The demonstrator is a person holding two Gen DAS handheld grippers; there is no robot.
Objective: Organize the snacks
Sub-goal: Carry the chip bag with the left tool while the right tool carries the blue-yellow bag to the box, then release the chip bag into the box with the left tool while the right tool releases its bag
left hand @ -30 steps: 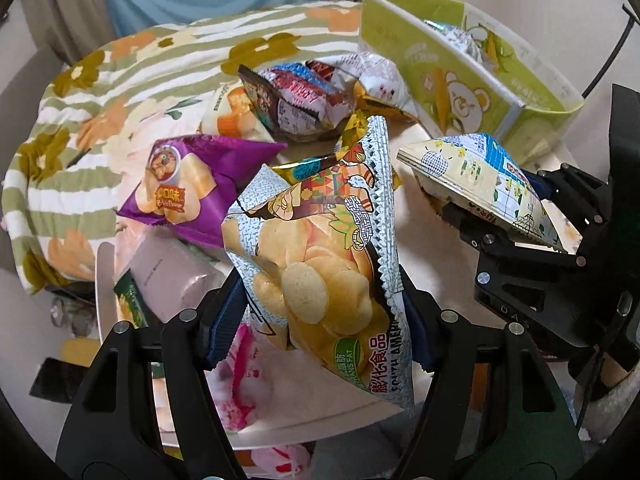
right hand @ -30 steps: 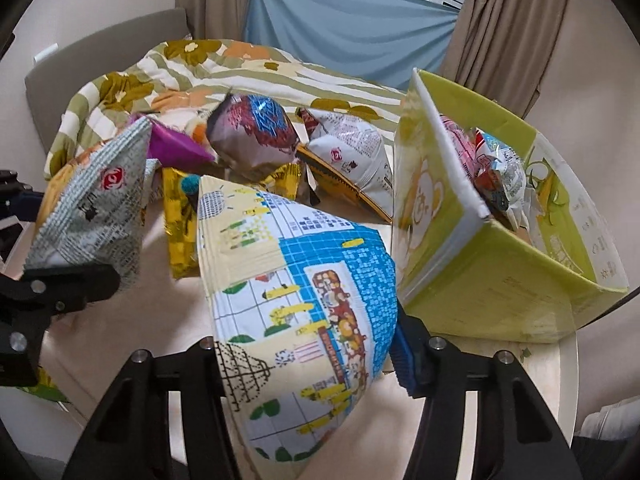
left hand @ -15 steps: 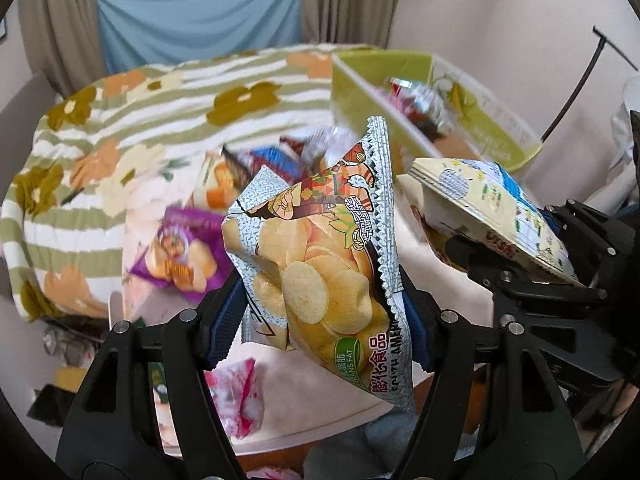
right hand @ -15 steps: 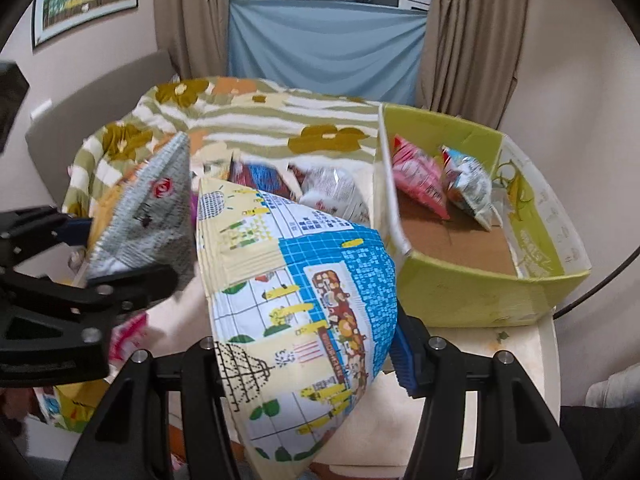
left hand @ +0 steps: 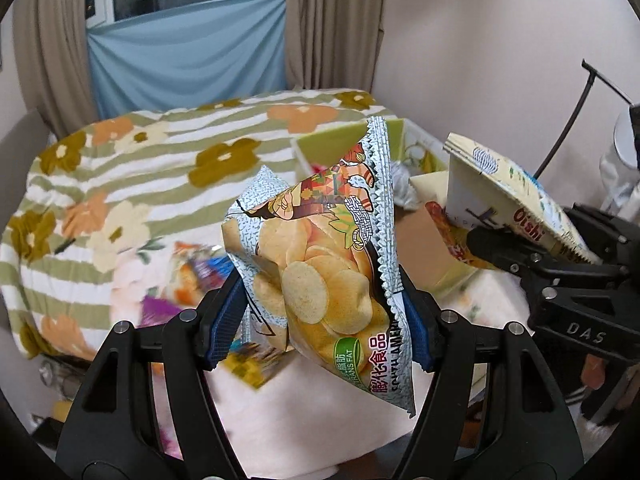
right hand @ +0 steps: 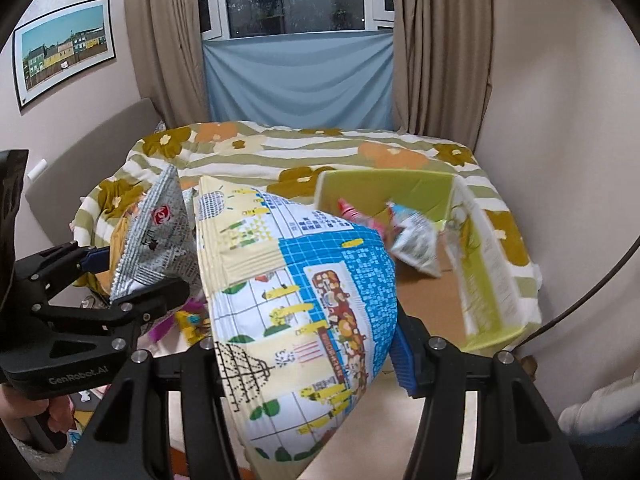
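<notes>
My left gripper (left hand: 320, 320) is shut on a silver potato chip bag (left hand: 324, 264) and holds it high above the table; it also shows in the right wrist view (right hand: 160, 236). My right gripper (right hand: 308, 356) is shut on a cream and blue Oishi snack bag (right hand: 296, 304), seen at the right of the left wrist view (left hand: 516, 204). The green cardboard box (right hand: 492, 256) stands ahead to the right with a few snack packs (right hand: 412, 240) inside.
Several snack bags (left hand: 192, 272) lie blurred on the table (left hand: 312, 416) below. A flowered striped bedspread (right hand: 304, 152) lies behind, with curtains and a blue cloth at the window. A thin black stand (left hand: 568, 120) rises at the right.
Both grippers have risen with their bags. The table and loose snacks have dropped lower in view, and the green box now appears further below and ahead.
</notes>
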